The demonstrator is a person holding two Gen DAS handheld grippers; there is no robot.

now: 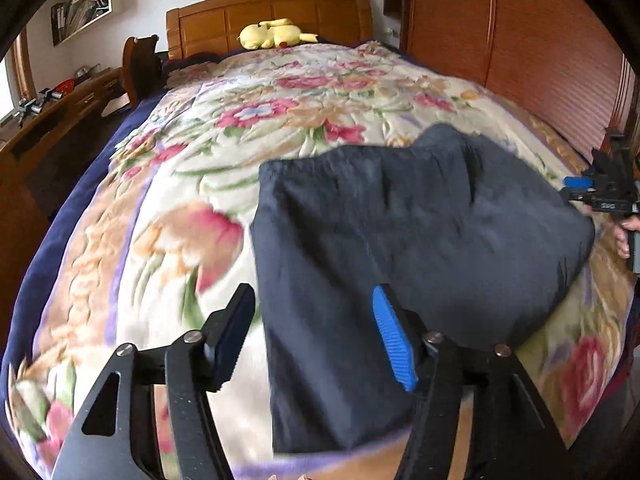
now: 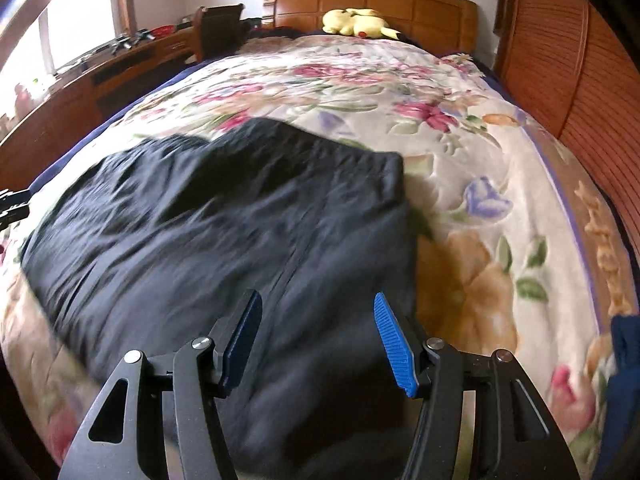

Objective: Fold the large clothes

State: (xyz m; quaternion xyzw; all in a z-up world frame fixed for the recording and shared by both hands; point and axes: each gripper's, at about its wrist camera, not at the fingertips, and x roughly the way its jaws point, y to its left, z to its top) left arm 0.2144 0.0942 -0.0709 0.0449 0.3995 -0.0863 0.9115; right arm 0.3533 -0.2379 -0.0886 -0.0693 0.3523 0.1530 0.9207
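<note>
A dark navy garment (image 1: 400, 240) lies folded on the floral blanket (image 1: 200, 184) near the foot of the bed; it also shows in the right wrist view (image 2: 224, 232). My left gripper (image 1: 316, 332) is open and empty, above the garment's left edge. My right gripper (image 2: 318, 340) is open and empty, above the garment's right part. The right gripper also shows at the right edge of the left wrist view (image 1: 600, 192). The left gripper's tip shows at the left edge of the right wrist view (image 2: 12, 204).
A yellow plush toy (image 1: 276, 34) lies by the wooden headboard (image 1: 268, 12). A wooden desk (image 1: 60, 120) with a chair (image 1: 140, 64) stands to the left. A wooden wardrobe (image 1: 520, 52) stands to the right. A blue cloth (image 2: 624, 344) is at the right edge.
</note>
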